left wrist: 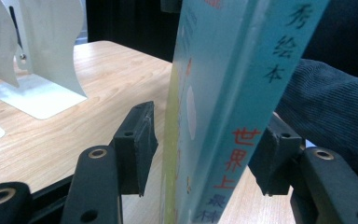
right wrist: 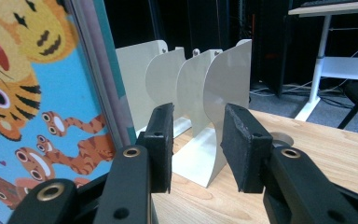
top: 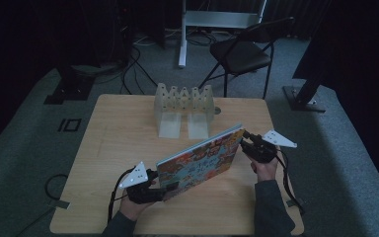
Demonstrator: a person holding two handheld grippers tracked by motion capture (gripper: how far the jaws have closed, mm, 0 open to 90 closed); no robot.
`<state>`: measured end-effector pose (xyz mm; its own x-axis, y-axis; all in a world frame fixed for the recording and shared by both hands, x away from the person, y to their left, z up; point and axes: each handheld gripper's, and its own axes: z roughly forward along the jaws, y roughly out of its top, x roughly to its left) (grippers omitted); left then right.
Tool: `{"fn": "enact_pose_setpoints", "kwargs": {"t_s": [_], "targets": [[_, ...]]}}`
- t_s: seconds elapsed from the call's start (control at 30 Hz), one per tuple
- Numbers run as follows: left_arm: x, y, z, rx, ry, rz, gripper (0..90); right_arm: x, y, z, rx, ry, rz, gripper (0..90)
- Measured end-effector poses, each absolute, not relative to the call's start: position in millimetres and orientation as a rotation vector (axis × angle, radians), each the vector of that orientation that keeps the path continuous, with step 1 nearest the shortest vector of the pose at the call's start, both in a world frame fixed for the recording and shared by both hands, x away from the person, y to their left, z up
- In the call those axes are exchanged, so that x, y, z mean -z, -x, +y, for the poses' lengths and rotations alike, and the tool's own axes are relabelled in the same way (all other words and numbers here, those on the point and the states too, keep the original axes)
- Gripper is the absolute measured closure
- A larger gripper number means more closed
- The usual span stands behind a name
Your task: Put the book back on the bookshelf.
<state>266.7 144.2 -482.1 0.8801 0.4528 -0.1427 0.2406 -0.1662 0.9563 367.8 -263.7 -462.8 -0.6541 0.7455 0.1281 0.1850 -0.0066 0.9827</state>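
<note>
Wooden worktop; white divider rack standing near far edge, centre. Picture book held tilted above near half of worktop, long axis running from near-left up toward far-right, aimed roughly at rack. Left hand-held gripper straddling book's lower spine end, jaws open on either side, pads apparently not pressing. Right hand-held gripper at far-right corner of book, jaws apart and empty, book lying to their left; nearer to rack.
</note>
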Motion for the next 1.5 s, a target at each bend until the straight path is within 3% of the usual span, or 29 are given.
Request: {"fn": "enact_pose_setpoints", "kwargs": {"t_s": [0.17,0.67,1.5], "targets": [[483.9,-268.6,142.6,-0.208,-1.755,0.520,54.8,462.7,-367.9,-263.9,-1.704,-0.960,1.841,63.6],[489.0,-272.1,133.8,-0.259,-1.713,0.535,62.5,463.2,-368.2,-264.0,-1.712,-0.963,1.840,63.6],[500.0,-272.6,113.2,-0.266,-1.668,0.511,62.8,464.3,-368.0,-265.5,-1.727,-0.963,1.842,63.4]]}}
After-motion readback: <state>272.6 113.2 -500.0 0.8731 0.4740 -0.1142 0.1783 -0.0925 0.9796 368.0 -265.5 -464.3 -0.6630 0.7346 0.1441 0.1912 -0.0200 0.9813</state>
